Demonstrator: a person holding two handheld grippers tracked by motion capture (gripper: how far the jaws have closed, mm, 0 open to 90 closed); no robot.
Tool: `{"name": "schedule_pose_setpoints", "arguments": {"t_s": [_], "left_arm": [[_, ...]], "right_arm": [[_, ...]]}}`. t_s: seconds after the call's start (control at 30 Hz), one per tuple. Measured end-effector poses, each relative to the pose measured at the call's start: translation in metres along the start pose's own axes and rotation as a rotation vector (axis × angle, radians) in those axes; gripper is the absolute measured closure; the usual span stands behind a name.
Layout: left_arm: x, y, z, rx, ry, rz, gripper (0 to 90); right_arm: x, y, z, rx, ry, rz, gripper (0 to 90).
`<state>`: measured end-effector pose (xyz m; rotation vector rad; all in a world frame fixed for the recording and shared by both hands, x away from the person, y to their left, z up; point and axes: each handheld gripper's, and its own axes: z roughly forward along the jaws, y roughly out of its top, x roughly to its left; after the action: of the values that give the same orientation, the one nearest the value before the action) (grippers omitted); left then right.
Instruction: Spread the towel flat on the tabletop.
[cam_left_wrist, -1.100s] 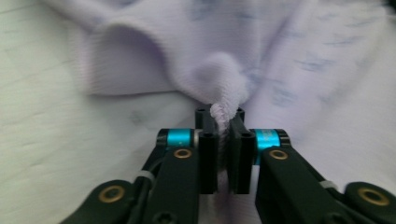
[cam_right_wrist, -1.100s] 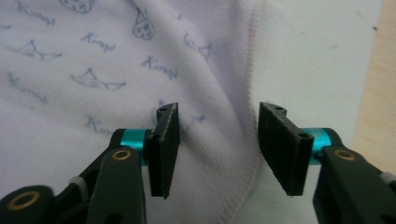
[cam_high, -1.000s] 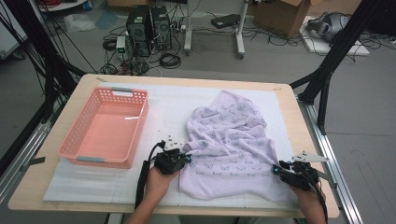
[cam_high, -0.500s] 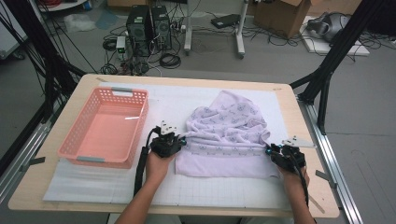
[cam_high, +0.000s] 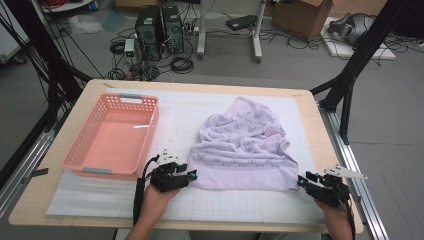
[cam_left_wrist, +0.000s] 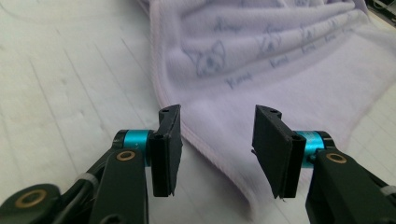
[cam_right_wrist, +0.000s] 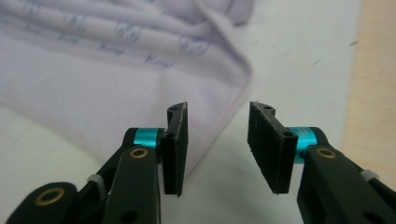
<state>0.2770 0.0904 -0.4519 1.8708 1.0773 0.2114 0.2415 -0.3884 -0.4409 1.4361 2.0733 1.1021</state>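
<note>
The left hand (cam_high: 150, 200) comes in from the near edge of the table (cam_high: 305, 100), forearm angled slightly toward the right, and holds the left gripper (cam_high: 192, 174) low over the white mat (cam_high: 175, 112), pointing right at the near left corner of the towel (cam_high: 245, 150). In the left gripper view its jaws stand well apart, with the hemmed edge of the towel (cam_left_wrist: 261, 60) running between them; the cloth lies flat on the mat and neither jaw presses on it.

The right hand (cam_high: 335, 217) enters at the near right corner of the table and holds the right gripper (cam_high: 301, 180) pointing left at the towel's near right corner. In the right gripper view its jaws are also apart, with the pointed corner of the towel (cam_right_wrist: 116, 65) lying between them, unclamped.

The towel is pale lilac, folded and rumpled, lying on the mat right of the table's middle, its straight near edge stretched between the two grippers. It carries a repeated blue print of a small cat-like head with a short word in script beside it; the lettering is too blurred to read.

A pink basket (cam_high: 80, 145) stands on the left side of the table, just beyond the left gripper.
</note>
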Motion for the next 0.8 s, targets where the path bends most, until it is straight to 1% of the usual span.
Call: {"name": "schedule_pose_setpoints", "arguments": {"t_s": [0.03, 0.07, 0.1, 0.13, 0.17, 0.2, 0.23, 0.27, 0.3, 0.33, 0.37, 0.4, 0.5, 0.57, 0.63, 0.73, 0.77, 0.8], "left_arm": [[-0.002, -0.002, 0.001, 0.015, -0.01, -0.002, 53.3], [-0.002, -0.002, 0.001, 0.015, -0.01, -0.002, 53.6], [-0.009, -0.004, 0.001, 0.021, 0.006, 0.029, 55.9], [-0.012, -0.005, 0.001, 0.025, 0.023, 0.04, 63.5], [-0.015, -0.006, 0.001, 0.031, 0.053, 0.057, 69.9], [-0.017, -0.006, 0.001, 0.039, 0.064, 0.073, 81.3], [-0.018, -0.007, 0.0, 0.039, 0.065, 0.063, 85.1], [-0.019, -0.008, -0.002, 0.045, 0.069, 0.06, 86.1], [-0.02, -0.009, -0.004, 0.047, 0.071, 0.055, 86.4], [-0.021, -0.011, -0.008, 0.05, 0.068, 0.055, 86.5], [-0.021, -0.014, -0.012, 0.055, 0.064, 0.057, 86.5], [-0.021, -0.017, -0.017, 0.055, 0.061, 0.052, 86.5], [-0.02, -0.028, -0.032, 0.043, 0.042, 0.034, 86.5], [-0.02, -0.035, -0.041, 0.034, 0.028, 0.033, 86.5], [-0.023, -0.041, -0.047, 0.037, 0.02, 0.031, 86.4], [-0.028, -0.047, -0.055, 0.033, 0.006, 0.04, 86.4], [-0.03, -0.049, -0.058, 0.031, -0.004, 0.046, 86.4], [-0.032, -0.051, -0.061, 0.032, -0.01, 0.058, 86.4]], "right_arm": [[0.003, -0.002, 0.001, 0.015, 0.011, -0.011, 55.9], [0.007, -0.003, 0.003, 0.033, 0.017, -0.024, 55.7], [0.01, -0.005, 0.005, 0.049, 0.017, -0.042, 55.8], [0.013, -0.006, 0.007, 0.062, 0.001, -0.063, 55.9], [0.015, -0.007, 0.007, 0.058, -0.019, -0.079, 56.7], [0.016, -0.007, 0.006, 0.061, -0.026, -0.081, 59.0], [0.016, -0.007, 0.005, 0.064, -0.035, -0.082, 65.4], [0.017, -0.007, 0.004, 0.07, -0.027, -0.084, 77.5], [0.017, -0.008, 0.002, 0.075, -0.005, -0.084, 83.4], [0.018, -0.009, -0.001, 0.08, -0.006, -0.105, 85.9], [0.019, -0.01, -0.003, 0.086, -0.01, -0.12, 86.5], [0.019, -0.011, -0.005, 0.088, -0.006, -0.12, 86.8], [0.019, -0.017, -0.014, 0.098, 0.019, -0.107, 87.2], [0.021, -0.021, -0.02, 0.1, 0.036, -0.117, 87.2], [0.024, -0.025, -0.027, 0.104, 0.05, -0.124, 87.2], [0.028, -0.032, -0.036, 0.099, 0.068, -0.124, 87.3], [0.03, -0.035, -0.039, 0.102, 0.077, -0.118, 87.3], [0.03, -0.037, -0.043, 0.1, 0.082, -0.121, 87.4]]}}
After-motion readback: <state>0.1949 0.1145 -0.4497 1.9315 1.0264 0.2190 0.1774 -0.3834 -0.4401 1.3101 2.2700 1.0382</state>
